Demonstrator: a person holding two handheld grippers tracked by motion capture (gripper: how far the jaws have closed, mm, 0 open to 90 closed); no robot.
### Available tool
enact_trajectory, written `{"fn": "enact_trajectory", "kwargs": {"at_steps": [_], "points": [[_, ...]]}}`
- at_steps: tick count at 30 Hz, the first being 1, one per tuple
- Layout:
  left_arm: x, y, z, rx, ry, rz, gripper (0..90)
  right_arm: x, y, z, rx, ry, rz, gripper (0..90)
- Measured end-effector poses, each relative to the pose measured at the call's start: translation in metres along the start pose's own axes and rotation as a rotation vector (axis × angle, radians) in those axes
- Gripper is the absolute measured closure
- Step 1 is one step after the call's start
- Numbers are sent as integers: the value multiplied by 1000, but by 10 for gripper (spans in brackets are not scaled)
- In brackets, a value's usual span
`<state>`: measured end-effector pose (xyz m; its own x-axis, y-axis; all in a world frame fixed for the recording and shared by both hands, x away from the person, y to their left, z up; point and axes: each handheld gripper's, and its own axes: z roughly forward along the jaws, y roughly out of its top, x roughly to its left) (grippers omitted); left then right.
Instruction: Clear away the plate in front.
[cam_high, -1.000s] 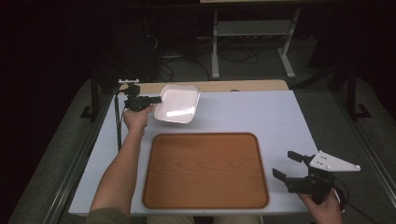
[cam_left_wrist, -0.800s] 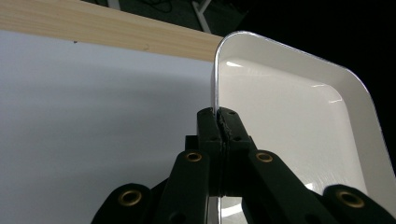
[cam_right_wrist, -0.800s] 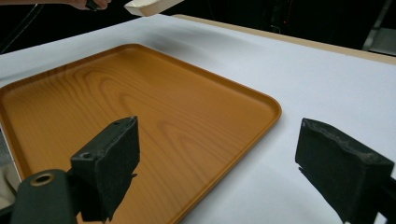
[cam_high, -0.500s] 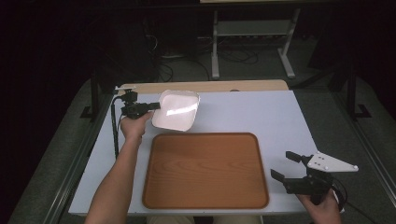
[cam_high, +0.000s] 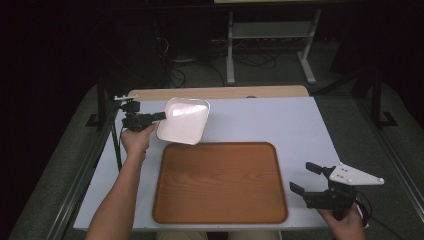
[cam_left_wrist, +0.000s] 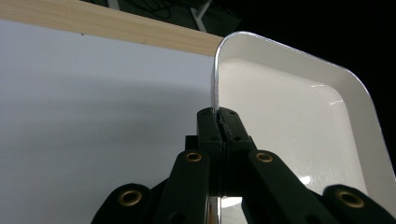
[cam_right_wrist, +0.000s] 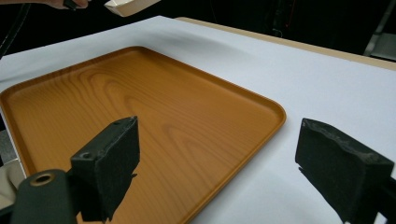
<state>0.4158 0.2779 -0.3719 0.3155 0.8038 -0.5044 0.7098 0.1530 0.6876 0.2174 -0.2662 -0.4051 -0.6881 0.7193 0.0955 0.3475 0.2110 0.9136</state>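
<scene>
Left hand-held gripper (cam_high: 159, 116) pinches the rim of a white, square, glossy dish (cam_high: 183, 120), held tilted above the pale surface (cam_high: 280, 125) beyond a brown wooden tray (cam_high: 220, 182). Right hand-held gripper (cam_high: 305, 179), jaws spread, grips nothing beside the tray.

no legible text, labels (or numbers)

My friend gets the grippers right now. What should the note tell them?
Left gripper: shut on the rim of the white square plastic dish, held tilted in the air by the far left corner of the brown wooden tray.
Right gripper: open, holding nothing, at the tray's right edge.
Done: dish picked up.
Left: probably set the dish down on the tray, which has nothing on it yet, then let go.
</scene>
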Motion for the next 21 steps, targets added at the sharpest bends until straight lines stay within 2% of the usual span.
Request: {"fn": "enact_trajectory", "kwargs": {"at_steps": [11, 21], "points": [[-11, -3, -22, -19, -2, 23, 892, 2, 1, 0, 1, 1, -8, 130], [-16, -16, -24, 11, -8, 49, 892, 3, 1, 1, 7, 3, -10, 130]]}}
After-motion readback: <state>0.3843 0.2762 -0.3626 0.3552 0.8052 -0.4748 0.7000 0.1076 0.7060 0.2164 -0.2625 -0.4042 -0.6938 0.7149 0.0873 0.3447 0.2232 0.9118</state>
